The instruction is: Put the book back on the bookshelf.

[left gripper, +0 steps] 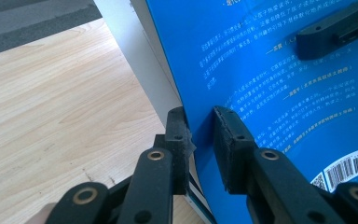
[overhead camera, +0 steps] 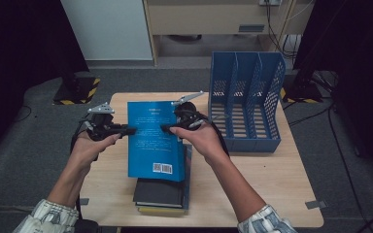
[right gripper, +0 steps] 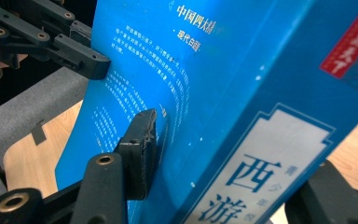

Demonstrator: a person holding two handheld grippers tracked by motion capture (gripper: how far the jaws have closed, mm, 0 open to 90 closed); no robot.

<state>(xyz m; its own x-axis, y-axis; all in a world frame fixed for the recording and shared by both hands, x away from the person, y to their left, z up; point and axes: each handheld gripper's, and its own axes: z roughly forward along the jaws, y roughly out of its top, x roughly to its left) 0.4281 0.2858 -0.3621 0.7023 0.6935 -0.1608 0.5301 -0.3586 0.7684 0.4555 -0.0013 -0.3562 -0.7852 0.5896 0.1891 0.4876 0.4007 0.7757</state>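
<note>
Blue book [overhead camera: 154, 141] gripped between both grippers, lifted and tilted above a stack [overhead camera: 160, 194] of darker books on the tabletop [overhead camera: 272, 184].

Left gripper [overhead camera: 128, 130] clamped on the book's left edge: in the left gripper view, jaws narrow, one pad under the page block, the other pad pressed on the back cover [left gripper: 270, 70], cover edge pinched between. Barcode [left gripper: 344, 169] just right of the upper jaw. Pale tabletop [left gripper: 51, 121] well below and to the left of these jaws. Far jaw of the other gripper [left gripper: 335, 30] lying on the cover at upper right.

Right gripper [overhead camera: 167, 129] clamped on the book's right edge, at the spine: in the right gripper view, jaws moderately apart, spanning the book's thickness, one pad [right gripper: 142, 149] flat on the back cover, the other at bottom right on the far side of the spine [right gripper: 261, 154]. White spine label with large characters between the two jaws. Left gripper [right gripper: 51, 39] seen across the cover at upper left, biting the opposite edge.

Both hands [overhead camera: 90, 148] level with each other, jaws pointing inward toward the book's middle. Blue file rack [overhead camera: 245, 102] standing on the tabletop just right of the right gripper, apart from the book.
</note>
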